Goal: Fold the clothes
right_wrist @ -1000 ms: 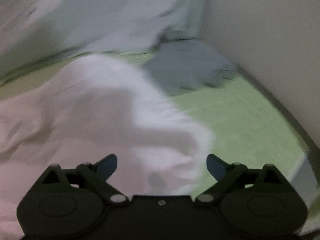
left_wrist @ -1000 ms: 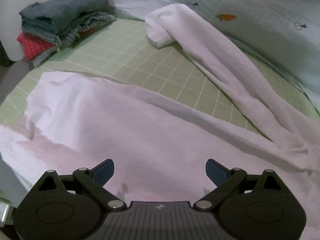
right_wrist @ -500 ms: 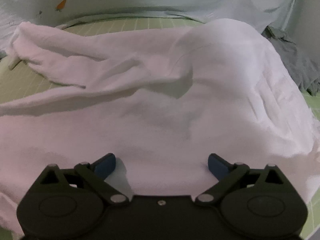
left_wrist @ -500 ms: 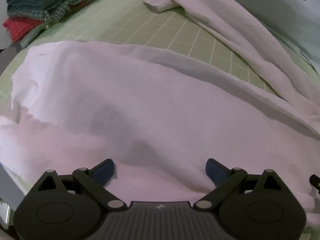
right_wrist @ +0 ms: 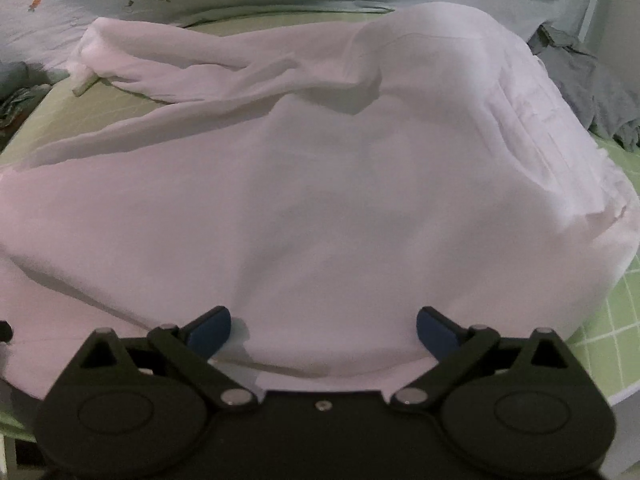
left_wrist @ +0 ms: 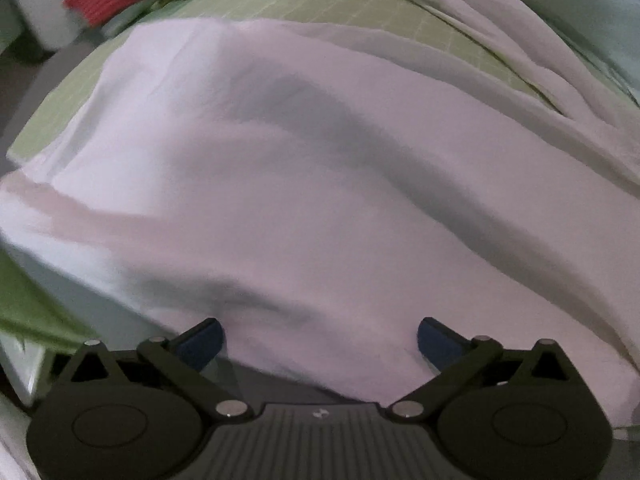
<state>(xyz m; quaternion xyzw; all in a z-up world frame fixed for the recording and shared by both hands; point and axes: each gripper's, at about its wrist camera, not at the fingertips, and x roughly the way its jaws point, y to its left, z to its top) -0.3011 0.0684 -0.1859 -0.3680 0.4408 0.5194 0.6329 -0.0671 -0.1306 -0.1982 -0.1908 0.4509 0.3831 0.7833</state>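
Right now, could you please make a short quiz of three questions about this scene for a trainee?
1. True or false: the left tool is shut on the white garment.
2. Multiple choice: in the right wrist view, what lies at the far right beyond the white garment? A) a grey garment B) a yellow towel C) a shoe
3. Fill in: the bed sheet under the garment is light ____ with a pale grid.

Key:
1. False. Both the left tool and the right tool are open, fingers spread over the cloth.
2. A, the grey garment.
3. Green.
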